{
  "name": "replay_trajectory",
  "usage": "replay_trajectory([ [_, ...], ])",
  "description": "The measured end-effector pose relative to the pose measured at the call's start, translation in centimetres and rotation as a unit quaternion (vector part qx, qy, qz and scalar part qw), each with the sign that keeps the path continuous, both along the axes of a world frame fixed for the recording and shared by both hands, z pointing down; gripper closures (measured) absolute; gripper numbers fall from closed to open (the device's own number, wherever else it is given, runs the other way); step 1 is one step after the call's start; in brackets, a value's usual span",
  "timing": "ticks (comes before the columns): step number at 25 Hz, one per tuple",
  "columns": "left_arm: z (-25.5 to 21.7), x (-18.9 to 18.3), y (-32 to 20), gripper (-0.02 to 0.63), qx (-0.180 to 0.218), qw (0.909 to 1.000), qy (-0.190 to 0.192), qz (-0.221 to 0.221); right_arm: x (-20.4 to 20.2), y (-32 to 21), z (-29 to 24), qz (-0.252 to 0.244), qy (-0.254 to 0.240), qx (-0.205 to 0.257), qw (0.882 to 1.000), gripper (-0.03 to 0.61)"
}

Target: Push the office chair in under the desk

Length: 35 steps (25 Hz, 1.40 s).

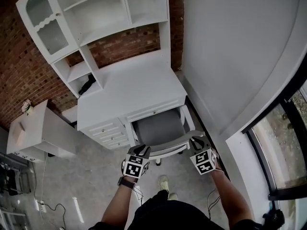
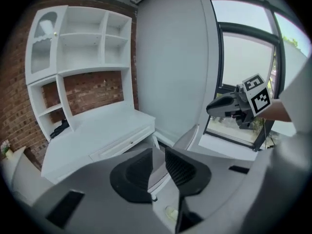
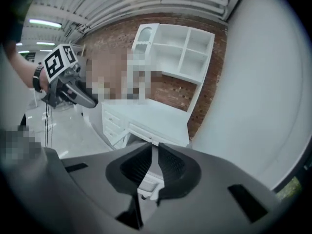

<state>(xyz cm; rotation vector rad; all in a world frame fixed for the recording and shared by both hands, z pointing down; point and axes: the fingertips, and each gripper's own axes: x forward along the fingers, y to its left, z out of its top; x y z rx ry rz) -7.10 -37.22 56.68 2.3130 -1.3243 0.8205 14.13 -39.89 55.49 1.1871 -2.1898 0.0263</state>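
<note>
A person stands behind a grey office chair (image 1: 160, 127) at a white desk (image 1: 129, 87), holding a two-jaw gripper in each hand; seen from the head view, the chair sits at the desk's six o'clock, in the kneehole beside the drawer stack (image 1: 108, 132). The far edge of the seat meets the desk's front edge, while most of the seat and the curved backrest (image 1: 165, 146) remain out in the open. The left gripper (image 1: 142, 150) is at the backrest's nine o'clock end and the right gripper (image 1: 195, 142) at its three o'clock end. In the left gripper view, the left gripper (image 2: 158, 165) has its ribbed jaws drawn close with only a slim gap, pinching the pale edge of the backrest (image 2: 189, 136), and the right gripper (image 2: 213, 108) shows at two o'clock against the window (image 2: 243, 48). In the right gripper view, the right gripper (image 3: 153, 167) is likewise nearly closed, a thin white strip of the chair caught between its jaws, with the left gripper (image 3: 87, 100) at nine o'clock. A white hutch (image 1: 96, 13) rises from the desk at twelve o'clock against a brick wall (image 1: 19, 71); a white side table (image 1: 36, 133) stands at nine o'clock, and the person's shoe (image 1: 164, 182) is on the floor at six o'clock of the chair.
</note>
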Motion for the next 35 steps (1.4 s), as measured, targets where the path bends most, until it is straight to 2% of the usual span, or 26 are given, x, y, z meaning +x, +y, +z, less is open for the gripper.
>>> replay_trajectory([
  [6, -5.0, -0.1, -0.3, 0.569, 0.040, 0.9952, 0.081, -0.036, -1.6, 0.4, -4.1, 0.013, -0.078, 0.020, 0.997, 0.551],
  [10, -8.9, -0.2, -0.1, 0.594, 0.093, 0.9897, 0.098, -0.046, -1.9, 1.1, -6.4, 0.016, -0.096, 0.033, 0.995, 0.555],
  [15, -13.2, -0.4, 0.2, 0.606, 0.136, 0.9798, 0.132, -0.064, -2.0, 1.0, -10.5, 0.015, -0.127, 0.060, 0.990, 0.561],
  [26, -19.0, -0.9, 1.4, 0.606, 0.198, 0.9641, 0.159, -0.077, -1.2, 1.2, -17.7, 0.036, -0.188, 0.116, 0.975, 0.571],
  [35, -21.4, -0.8, 1.8, 0.607, 0.226, 0.9581, 0.158, -0.079, -0.4, 1.1, -19.4, 0.043, -0.206, 0.130, 0.969, 0.573],
])
